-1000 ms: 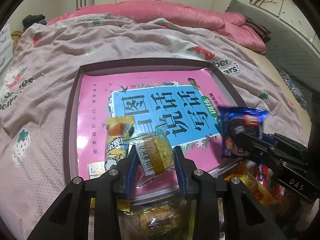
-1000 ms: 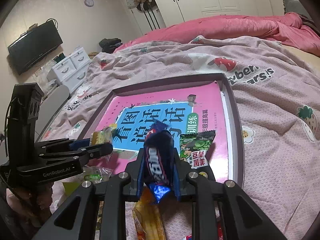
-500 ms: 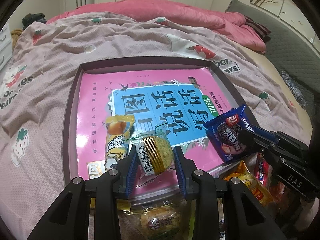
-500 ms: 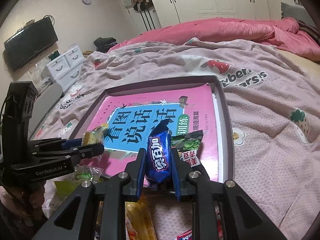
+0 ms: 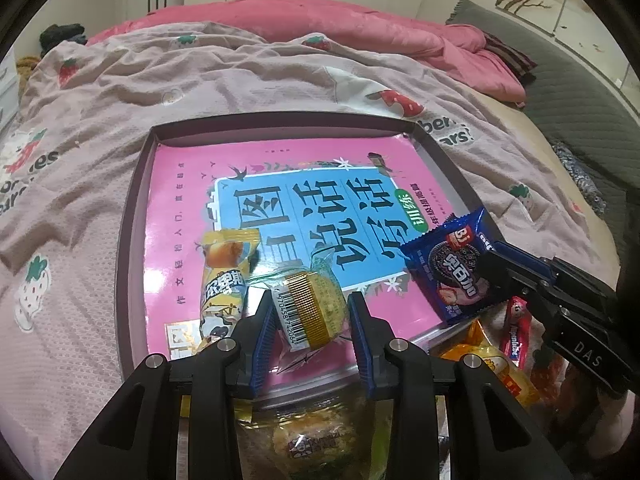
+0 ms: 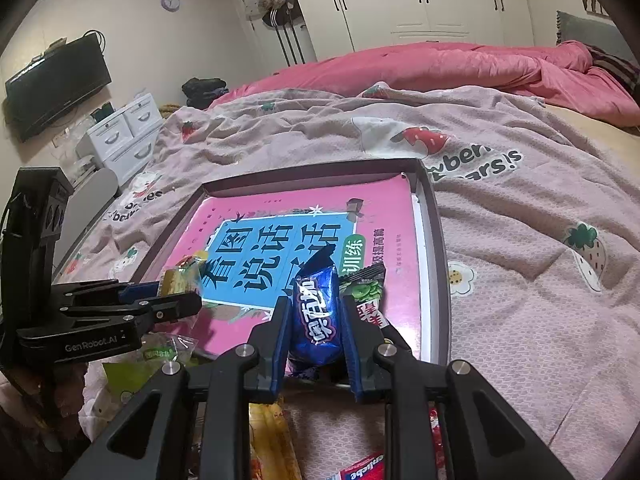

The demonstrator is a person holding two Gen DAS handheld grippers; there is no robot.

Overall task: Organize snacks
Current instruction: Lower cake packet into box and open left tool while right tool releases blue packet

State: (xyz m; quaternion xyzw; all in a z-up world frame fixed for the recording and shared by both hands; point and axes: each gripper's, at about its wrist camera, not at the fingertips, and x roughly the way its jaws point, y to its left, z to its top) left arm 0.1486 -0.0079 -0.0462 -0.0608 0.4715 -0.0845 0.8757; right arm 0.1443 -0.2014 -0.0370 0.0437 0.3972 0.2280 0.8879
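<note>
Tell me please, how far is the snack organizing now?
Done: a yellow snack packet and a green pea packet already lie in the tray. In hand: the left gripper holds a clear-wrapped cake over the tray, and the right gripper holds a blue Oreo packet at the tray's near right corner. Left: several loose snacks, such as a red candy stick, outside the near edge.

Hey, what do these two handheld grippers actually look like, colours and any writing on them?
Both are matte black plastic frames with silver screws and blue finger pads. The left gripper carries white "GenRobot.AI" lettering on its side; the right gripper reads "DAS". No sleeves or cables clearly visible.
</note>
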